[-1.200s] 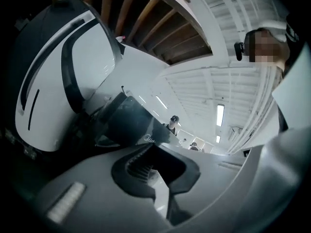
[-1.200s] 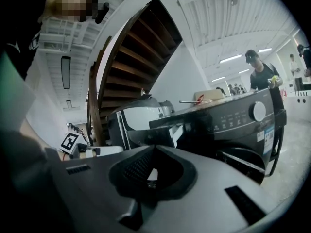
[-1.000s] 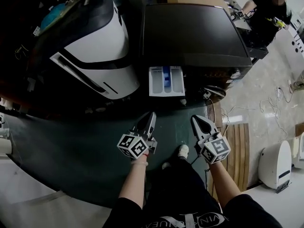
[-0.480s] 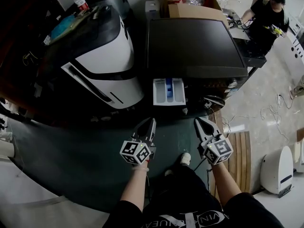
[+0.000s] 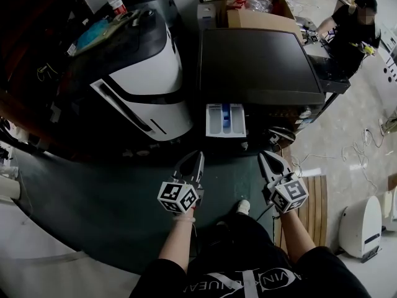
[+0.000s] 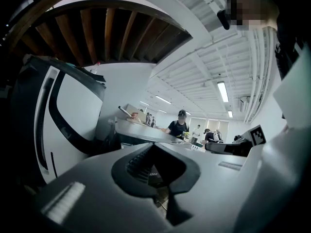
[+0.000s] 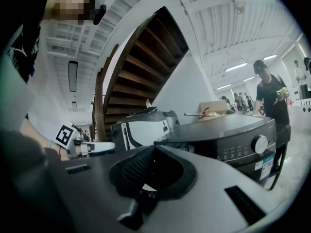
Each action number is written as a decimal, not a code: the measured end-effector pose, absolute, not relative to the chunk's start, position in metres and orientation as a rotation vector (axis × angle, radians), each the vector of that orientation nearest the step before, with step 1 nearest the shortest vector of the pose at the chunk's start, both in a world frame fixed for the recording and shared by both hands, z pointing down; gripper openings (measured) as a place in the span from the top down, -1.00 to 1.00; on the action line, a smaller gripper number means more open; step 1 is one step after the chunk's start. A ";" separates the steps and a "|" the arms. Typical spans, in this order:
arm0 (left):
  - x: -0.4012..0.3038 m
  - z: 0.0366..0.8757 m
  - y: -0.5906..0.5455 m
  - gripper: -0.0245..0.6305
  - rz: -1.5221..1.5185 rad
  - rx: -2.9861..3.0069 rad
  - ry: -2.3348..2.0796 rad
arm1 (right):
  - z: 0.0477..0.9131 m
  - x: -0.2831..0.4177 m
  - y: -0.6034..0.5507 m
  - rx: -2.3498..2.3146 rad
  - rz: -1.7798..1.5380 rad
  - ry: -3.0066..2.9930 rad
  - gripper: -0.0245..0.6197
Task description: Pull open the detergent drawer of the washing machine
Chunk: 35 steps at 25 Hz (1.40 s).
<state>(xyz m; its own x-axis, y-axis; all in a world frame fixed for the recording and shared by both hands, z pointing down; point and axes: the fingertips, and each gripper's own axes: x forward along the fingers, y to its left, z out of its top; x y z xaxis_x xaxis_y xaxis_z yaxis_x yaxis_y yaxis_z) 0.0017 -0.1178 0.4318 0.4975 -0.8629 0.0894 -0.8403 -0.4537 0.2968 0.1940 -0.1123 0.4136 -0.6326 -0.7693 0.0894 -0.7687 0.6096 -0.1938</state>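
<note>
- Looking at the drawer (image 5: 226,119), we find it already pulled out of the washer (image 5: 260,61), at the left end of its front. It is white, with a blue insert in its middle.
- We agree. Is either gripper on it?
- No. The left gripper (image 5: 198,159) sits just below it in the head view, with its tips toward the drawer but apart from it. Its jaws are clenched together with nothing between them.
- And the right gripper (image 5: 264,158)?
- We see it beside the left one, below the washer's right half. Its jaws are closed tight too, and it is empty. Both hang over the dark floor (image 5: 93,191).
- What stands round the washer?
- Just to its left is a white machine (image 5: 142,73) with black trim, and a bottle (image 5: 113,0) stands upright beyond that. A box (image 5: 254,18) sits behind the washer. In the right gripper view we make out a knob (image 7: 260,143) on the washer's panel.
- Anyone else?
- A person (image 5: 356,23) in dark clothes stands at the far right, well apart from us. Wooden boards (image 5: 310,191) lie on the floor by our right arm.
</note>
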 end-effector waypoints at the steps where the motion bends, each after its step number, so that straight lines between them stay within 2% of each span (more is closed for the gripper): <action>1: 0.002 0.429 -0.117 0.90 -0.095 2.454 -1.440 | 0.411 0.194 -0.112 -1.341 -0.332 2.819 0.89; 17: 0.008 0.390 -0.109 0.90 -0.019 2.532 -1.551 | 0.376 0.197 -0.110 -1.290 -0.259 2.829 0.89; 35: -0.021 0.375 -0.100 0.90 -0.007 2.469 -1.680 | 0.357 0.200 -0.112 -1.300 -0.186 2.837 0.89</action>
<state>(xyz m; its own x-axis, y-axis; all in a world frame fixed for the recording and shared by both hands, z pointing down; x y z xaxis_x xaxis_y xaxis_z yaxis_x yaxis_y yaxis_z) -0.0208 -0.1005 0.3749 0.3710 -0.9249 0.0831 -0.9242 -0.3590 0.1305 0.2003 -0.1116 0.3567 -0.6542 -0.7555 0.0352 -0.7537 0.6472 -0.1144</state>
